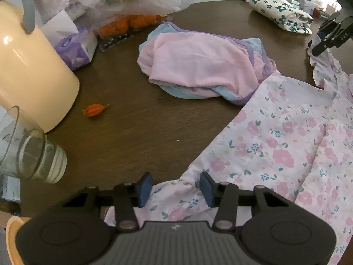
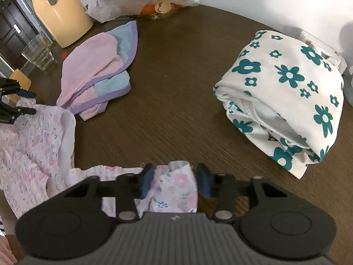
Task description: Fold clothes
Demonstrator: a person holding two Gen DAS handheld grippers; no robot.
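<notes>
A pink floral garment [image 1: 286, 145] lies spread on the dark wooden table [image 1: 136, 128]; it also shows in the right wrist view [image 2: 28, 145]. My left gripper [image 1: 175, 187] is open, its blue pads either side of a gathered edge of the garment. My right gripper [image 2: 175, 180] is open, with a bunched corner of the floral garment [image 2: 176, 187] between its pads. The right gripper also shows at the far right of the left wrist view [image 1: 328, 39]. A pink, blue and purple garment [image 1: 198, 66] lies crumpled mid-table. A folded white garment with teal flowers [image 2: 284, 101] lies on the right.
A cream kettle [image 1: 28, 75] and a glass [image 1: 28, 152] stand at the left. A tissue pack [image 1: 75, 48], plastic bags with oranges [image 1: 132, 19] and a small orange husk [image 1: 94, 110] lie nearby. Bare table [image 2: 172, 101] shows between the garments.
</notes>
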